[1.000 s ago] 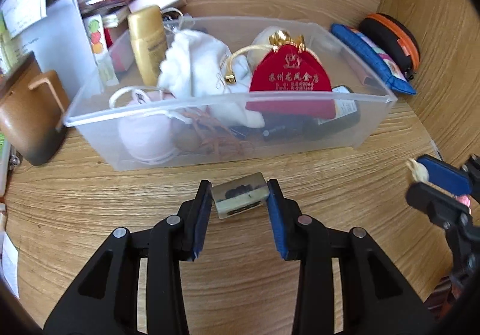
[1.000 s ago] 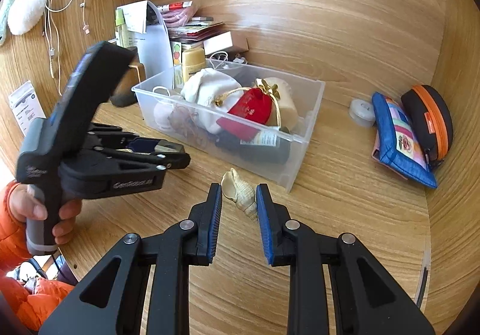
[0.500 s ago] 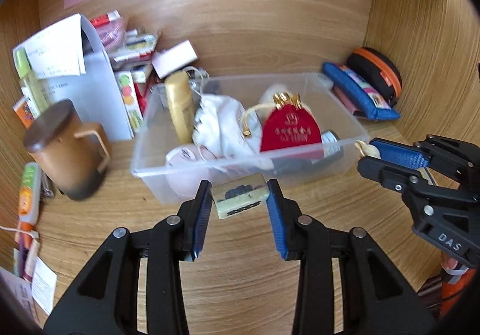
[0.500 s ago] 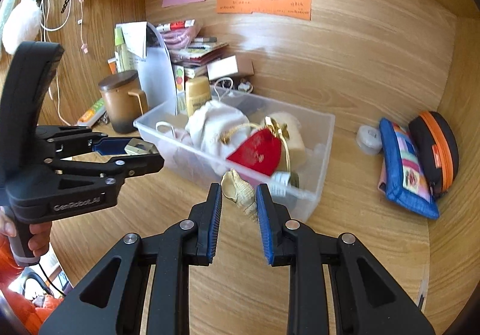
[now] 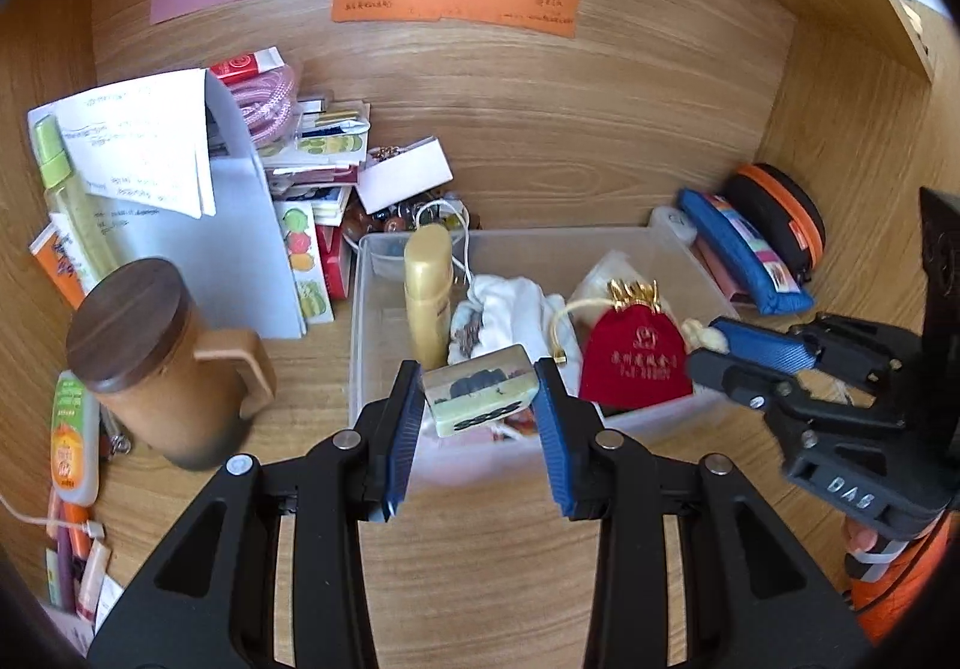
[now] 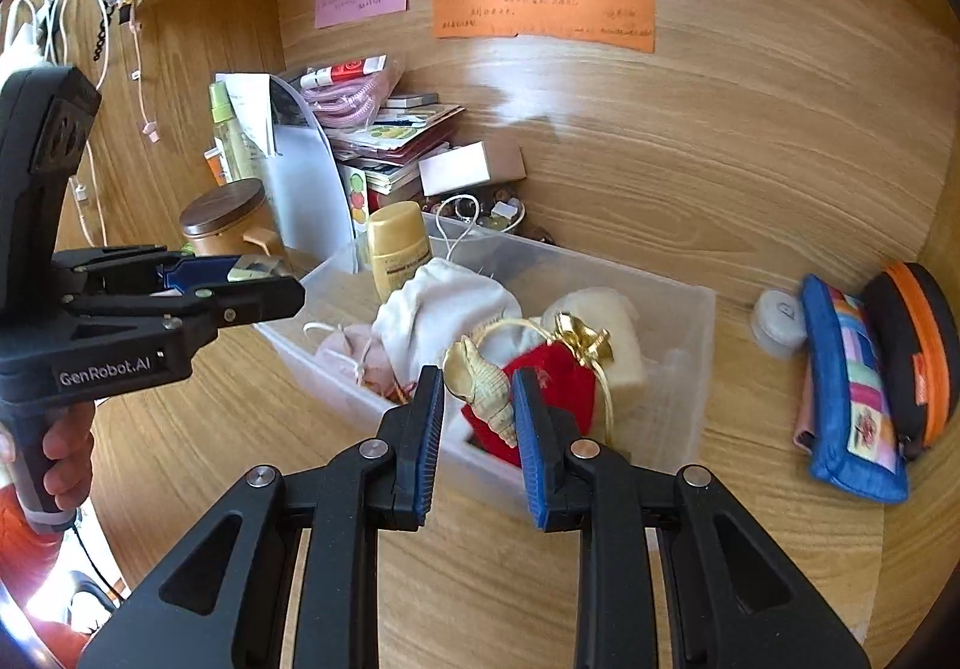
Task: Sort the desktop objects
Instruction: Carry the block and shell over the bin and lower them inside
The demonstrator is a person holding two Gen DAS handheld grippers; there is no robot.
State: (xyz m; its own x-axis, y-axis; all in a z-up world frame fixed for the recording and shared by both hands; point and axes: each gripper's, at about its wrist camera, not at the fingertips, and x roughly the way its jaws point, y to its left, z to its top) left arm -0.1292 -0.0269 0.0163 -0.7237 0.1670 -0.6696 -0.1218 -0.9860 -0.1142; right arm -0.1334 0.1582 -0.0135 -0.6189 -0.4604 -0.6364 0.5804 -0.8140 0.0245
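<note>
My left gripper (image 5: 477, 387) is shut on a small pale rectangular block (image 5: 478, 390) with a dark picture on it, held in the air above the near wall of the clear plastic bin (image 5: 360, 321). My right gripper (image 6: 478, 390) is shut on a cream spiral seashell (image 6: 483, 387), raised over the bin's (image 6: 690, 363) near corner. The bin holds a red velvet pouch (image 5: 636, 363), a white cloth bag (image 5: 510, 309), a gold bottle (image 5: 427, 297) and other small things. The right gripper (image 5: 714, 351) appears at the right of the left wrist view, the left gripper (image 6: 252, 279) at the left of the right wrist view.
A brown lidded mug (image 5: 156, 363) stands left of the bin, with a white file holder (image 5: 234, 231) and stacked boxes and papers behind. A blue pouch (image 6: 852, 387), an orange-trimmed case (image 6: 918, 351) and a small white round thing (image 6: 777, 318) lie at the right. Wooden walls enclose the desk.
Both grippers have risen and drawn nearer the bin, each keeping hold of its object. The block and the shell now hang over the bin's near edge instead of over the desk.
</note>
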